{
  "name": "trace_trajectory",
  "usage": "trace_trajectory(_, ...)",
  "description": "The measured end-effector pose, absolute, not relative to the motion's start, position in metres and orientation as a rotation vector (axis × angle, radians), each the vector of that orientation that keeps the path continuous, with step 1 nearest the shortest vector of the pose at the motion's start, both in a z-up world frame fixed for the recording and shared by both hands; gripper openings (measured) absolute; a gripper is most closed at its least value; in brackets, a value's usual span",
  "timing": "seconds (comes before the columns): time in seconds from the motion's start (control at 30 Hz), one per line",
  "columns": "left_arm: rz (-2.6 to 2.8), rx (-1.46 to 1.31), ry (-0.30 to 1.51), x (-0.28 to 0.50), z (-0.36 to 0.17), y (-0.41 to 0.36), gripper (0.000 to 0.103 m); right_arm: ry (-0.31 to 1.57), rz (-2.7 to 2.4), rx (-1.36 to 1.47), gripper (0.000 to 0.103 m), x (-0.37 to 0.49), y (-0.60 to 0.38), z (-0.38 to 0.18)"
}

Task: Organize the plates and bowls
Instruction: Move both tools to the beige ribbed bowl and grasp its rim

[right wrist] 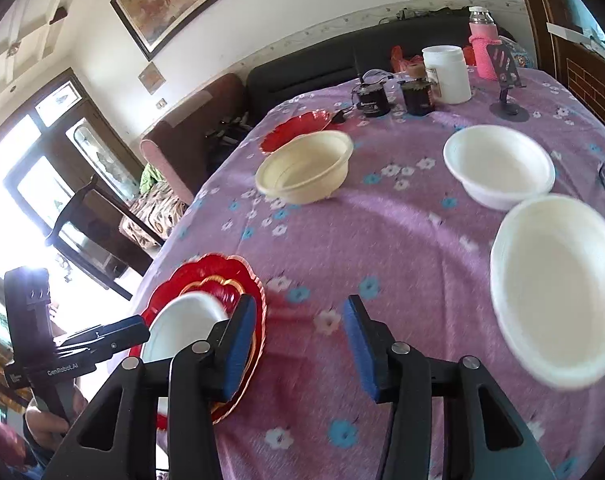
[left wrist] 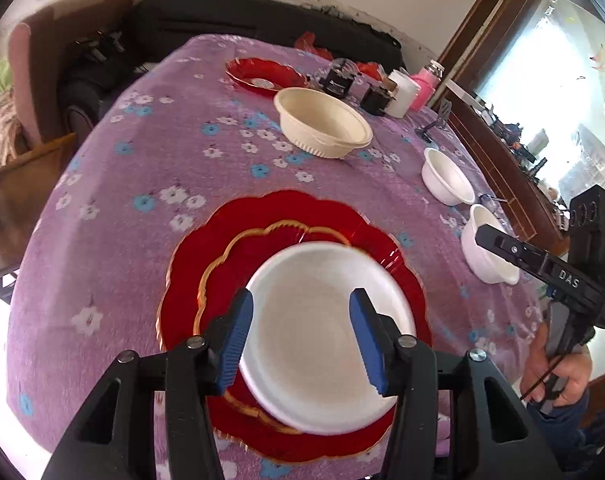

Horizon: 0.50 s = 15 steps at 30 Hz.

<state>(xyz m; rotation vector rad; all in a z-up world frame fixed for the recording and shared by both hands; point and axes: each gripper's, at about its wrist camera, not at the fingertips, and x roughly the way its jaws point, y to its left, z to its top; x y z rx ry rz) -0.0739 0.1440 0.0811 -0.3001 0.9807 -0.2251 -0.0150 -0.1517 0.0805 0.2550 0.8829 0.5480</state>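
Through my left wrist camera, my left gripper (left wrist: 302, 336) hangs over a white bowl (left wrist: 326, 336) that sits on two stacked red plates (left wrist: 206, 272) on the purple flowered tablecloth (left wrist: 114, 208). My blue pads (left wrist: 234, 344) stand about half open on either side of the bowl, apart from it, holding nothing. At twelve o'clock a cream bowl (left wrist: 322, 122) sits in front of another red plate (left wrist: 262, 72). Two small white bowls (left wrist: 448, 176) sit at two o'clock, and my right gripper (left wrist: 498, 242) reaches over the nearer one.

Through my right wrist camera, my right gripper (right wrist: 298, 344) hangs about half open above bare cloth, empty. The red plates (right wrist: 206, 276) with the white bowl (right wrist: 182, 328) lie at nine o'clock, my left gripper (right wrist: 138, 326) beside them. The cream bowl (right wrist: 302, 168) is at twelve o'clock, one white bowl (right wrist: 498, 168) at one o'clock, another (right wrist: 558, 288) at three o'clock.
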Motion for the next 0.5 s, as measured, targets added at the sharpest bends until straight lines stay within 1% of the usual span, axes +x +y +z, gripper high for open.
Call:
trace_trajectory(0.07, -0.24, -0.307, 0.999, -0.059, 0.087, 0.146, 0.049, 0.888, 0.531, 0.248, 0.054, -0.002, -0.152, 0.084)
trace_trajectory(0.17, -0.237, -0.334, 1.021, -0.036, 0.093, 0.152, 0.05, 0.9, 0.516, 0.264, 0.055, 0.022, -0.15, 0.086)
trace_trajectory(0.4, -0.202, -0.429, 1.116, 0.033, 0.09, 0.17, 0.051, 0.978, 0.465, 0.257, 0.056, 0.092, -0.128, 0.078)
trace_trajectory(0.47, -0.182, -0.465, 1.146, 0.056, 0.086, 0.174, 0.052, 0.996, 0.467, 0.267, 0.056, 0.11, -0.121, 0.073)
trace_trajectory(0.5, -0.169, -0.491, 1.156, 0.064, 0.082, 0.175, 0.054, 1.002, 0.459, 0.267, 0.056, 0.118, -0.119, 0.071)
